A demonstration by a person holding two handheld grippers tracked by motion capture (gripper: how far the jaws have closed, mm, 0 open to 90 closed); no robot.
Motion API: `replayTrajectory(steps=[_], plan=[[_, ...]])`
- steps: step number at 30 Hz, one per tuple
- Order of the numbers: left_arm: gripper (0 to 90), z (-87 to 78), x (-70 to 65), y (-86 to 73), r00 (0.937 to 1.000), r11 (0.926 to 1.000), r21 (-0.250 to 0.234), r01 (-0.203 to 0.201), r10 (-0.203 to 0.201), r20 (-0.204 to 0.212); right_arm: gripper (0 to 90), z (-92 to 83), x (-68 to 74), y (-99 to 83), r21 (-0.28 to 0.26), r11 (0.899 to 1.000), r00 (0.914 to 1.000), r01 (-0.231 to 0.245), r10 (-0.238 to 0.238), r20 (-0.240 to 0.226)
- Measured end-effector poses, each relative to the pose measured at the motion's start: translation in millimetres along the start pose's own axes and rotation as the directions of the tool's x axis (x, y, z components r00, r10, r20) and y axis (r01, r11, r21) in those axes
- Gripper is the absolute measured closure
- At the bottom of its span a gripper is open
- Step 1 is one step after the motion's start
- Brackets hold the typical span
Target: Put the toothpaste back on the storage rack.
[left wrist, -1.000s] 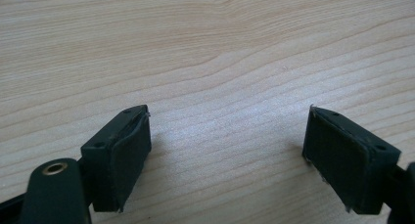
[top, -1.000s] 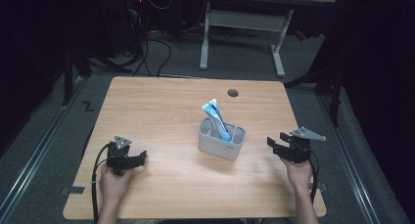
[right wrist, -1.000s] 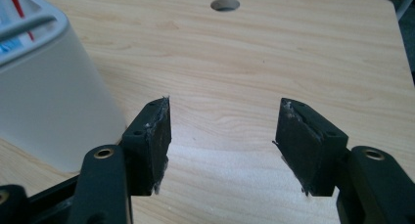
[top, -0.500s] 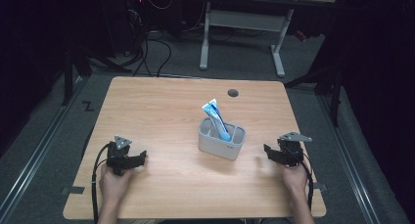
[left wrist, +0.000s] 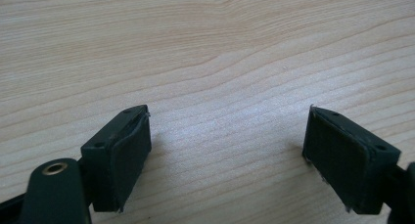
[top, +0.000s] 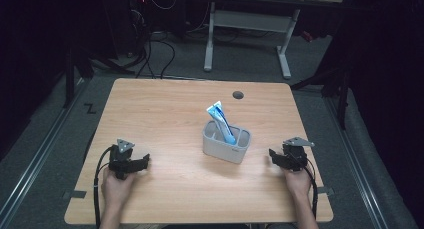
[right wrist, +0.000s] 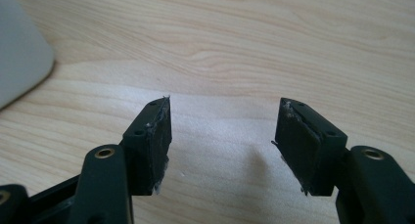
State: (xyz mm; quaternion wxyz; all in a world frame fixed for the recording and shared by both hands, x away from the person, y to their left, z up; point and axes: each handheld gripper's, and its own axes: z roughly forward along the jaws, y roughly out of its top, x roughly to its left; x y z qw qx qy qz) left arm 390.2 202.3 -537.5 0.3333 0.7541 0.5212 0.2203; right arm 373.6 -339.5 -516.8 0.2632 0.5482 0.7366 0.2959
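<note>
A grey holder (top: 226,144) with compartments stands on the wooden table (top: 165,109), right of centre. A blue and white tube (top: 221,120) leans upright in it. My left gripper (top: 145,161) rests on the table at the front left, open, with bare wood between its jaws (left wrist: 227,141). My right gripper (top: 272,156) sits low at the front right, a short way right of the holder, also open with nothing held (right wrist: 222,131). The holder's pale wall (right wrist: 19,53) shows at the left edge of the right gripper view.
A round cable hole (top: 238,95) sits near the table's far edge. Beyond the table stand a white desk frame (top: 245,29) and cables on the dark floor. Bare wood lies around both grippers.
My right gripper has dropped lower and shifted slightly left and toward the person, ending close to the table surface. The left gripper, holder and tube have not moved.
</note>
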Motion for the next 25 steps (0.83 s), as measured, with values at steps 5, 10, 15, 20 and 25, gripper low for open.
replayTrajectory(steps=[5, 10, 15, 20, 25], plan=[[18.3, -0.1, 0.0, 0.0, 1.0000, 1.0000, 0.001, 0.000, 0.000, 0.001, 36.7, 10.5, -4.2, -8.8, -0.002, 1.000, 0.9987, -0.027, 0.027, -0.044], [18.3, -0.1, 0.1, 0.0, 1.0000, 1.0000, 0.001, 0.000, 0.000, 0.001, 35.2, 10.4, -2.3, -8.9, 0.000, 0.999, 0.9989, -0.041, 0.041, -0.022], [18.3, -0.1, 0.1, 0.0, 1.0000, 1.0000, 0.001, 0.000, 0.000, 0.001, 34.9, 10.4, -2.4, -8.8, 0.001, 0.999, 0.9990, -0.041, 0.041, -0.019], [18.2, 0.0, 0.1, -0.1, 1.0000, 1.0000, 0.000, 0.000, 0.000, 0.000, 34.8, 10.3, -1.9, -9.0, 0.001, 0.999, 0.9988, -0.046, 0.046, -0.016], [18.3, -0.1, 0.1, 0.0, 1.0000, 1.0000, 0.001, 0.000, 0.000, 0.001, 34.7, 8.7, 0.3, -10.3, 0.001, 0.999, 0.9990, -0.039, 0.039, -0.022]])
